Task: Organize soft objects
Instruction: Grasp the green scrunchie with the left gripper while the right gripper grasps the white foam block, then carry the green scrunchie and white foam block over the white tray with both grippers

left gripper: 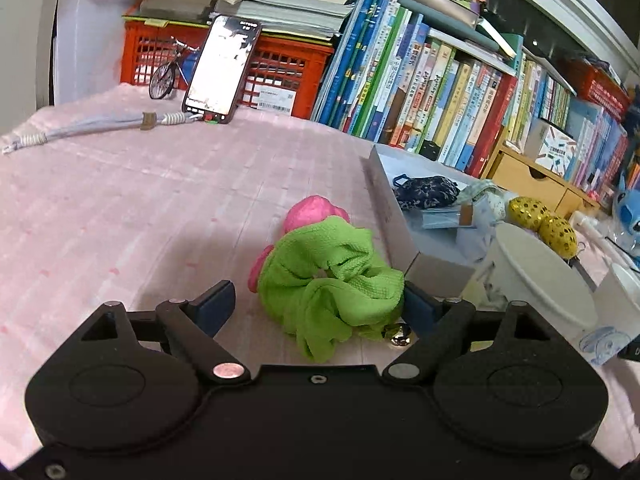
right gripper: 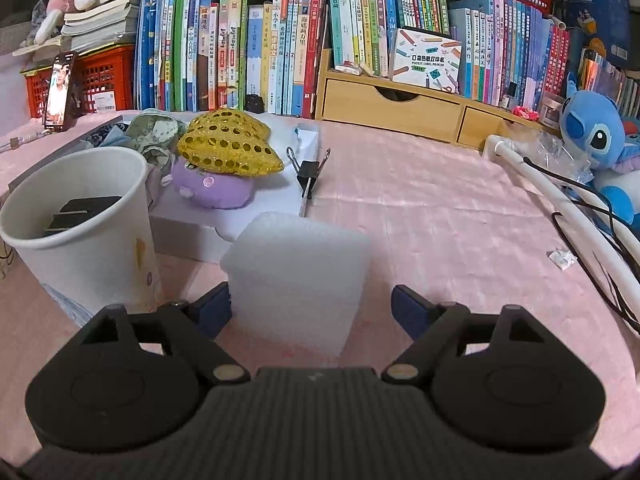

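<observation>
A green scrunchie (left gripper: 332,276) lies on the pink tablecloth with a pink soft thing (left gripper: 314,212) behind it. My left gripper (left gripper: 320,306) is open, its blue fingers either side of the scrunchie, which lies nearer the right finger. A white foam block (right gripper: 298,280) stands between the open fingers of my right gripper (right gripper: 312,306), touching the left finger. A shallow grey box (left gripper: 394,216) holds a dark patterned pouch (left gripper: 426,192), a gold sequin heart (right gripper: 228,144) and a purple plush (right gripper: 212,190).
A white paper cup (right gripper: 86,232) stands left of the foam block, with a dark object inside. A black binder clip (right gripper: 308,172) lies by the box. Books, a red crate (left gripper: 276,68), a phone (left gripper: 222,68), wooden drawers (right gripper: 400,106) and a blue plush (right gripper: 596,132) line the back.
</observation>
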Demonstrator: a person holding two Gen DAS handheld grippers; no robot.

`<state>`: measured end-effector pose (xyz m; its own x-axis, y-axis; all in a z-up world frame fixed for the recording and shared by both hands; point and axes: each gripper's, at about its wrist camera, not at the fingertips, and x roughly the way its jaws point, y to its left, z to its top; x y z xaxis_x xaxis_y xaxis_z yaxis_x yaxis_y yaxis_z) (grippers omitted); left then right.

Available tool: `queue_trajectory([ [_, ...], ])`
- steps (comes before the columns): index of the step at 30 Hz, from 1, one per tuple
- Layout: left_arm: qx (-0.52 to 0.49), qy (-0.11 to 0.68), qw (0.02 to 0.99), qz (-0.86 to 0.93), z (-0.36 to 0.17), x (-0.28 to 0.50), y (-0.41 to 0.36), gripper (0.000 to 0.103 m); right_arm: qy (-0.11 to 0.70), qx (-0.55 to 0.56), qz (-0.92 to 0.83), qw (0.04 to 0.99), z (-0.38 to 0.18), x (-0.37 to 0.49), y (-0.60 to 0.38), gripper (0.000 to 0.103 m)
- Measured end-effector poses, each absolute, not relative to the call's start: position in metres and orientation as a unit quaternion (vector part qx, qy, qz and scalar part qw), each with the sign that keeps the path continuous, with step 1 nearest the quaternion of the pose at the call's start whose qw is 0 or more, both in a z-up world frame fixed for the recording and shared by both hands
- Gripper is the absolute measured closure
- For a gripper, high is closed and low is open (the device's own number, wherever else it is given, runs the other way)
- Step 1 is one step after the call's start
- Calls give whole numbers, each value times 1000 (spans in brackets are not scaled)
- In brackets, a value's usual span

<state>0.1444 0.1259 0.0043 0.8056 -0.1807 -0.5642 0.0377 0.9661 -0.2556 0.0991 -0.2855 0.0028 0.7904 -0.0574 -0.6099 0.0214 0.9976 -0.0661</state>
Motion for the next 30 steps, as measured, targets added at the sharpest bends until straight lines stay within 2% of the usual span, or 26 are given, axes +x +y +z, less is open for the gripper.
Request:
queue_trajectory([
  [1, -118, 306, 943, -59, 3, 146, 126, 24, 324, -27, -20, 946, 3, 99, -285, 15],
  [2, -119, 308, 942, -59, 2, 147, 126, 33, 324, -26, -19, 946, 3, 99, -284, 19],
  [4, -115, 306, 944, -54, 1, 147, 124, 40, 324, -27, -17, 945, 2, 99, -283, 24],
  [6, -112, 304, 945, -49, 2, 147, 123, 58, 324, -30, -16, 945, 2, 99, -281, 28],
  [9, -113, 302, 945, -46, 5, 145, 123, 64, 319, -36, -15, 947, 4, 97, -278, 33],
  [30, -40, 238, 970, -23, 75, 106, 101, 65, 251, -54, -33, 966, 48, 80, -281, 33],
])
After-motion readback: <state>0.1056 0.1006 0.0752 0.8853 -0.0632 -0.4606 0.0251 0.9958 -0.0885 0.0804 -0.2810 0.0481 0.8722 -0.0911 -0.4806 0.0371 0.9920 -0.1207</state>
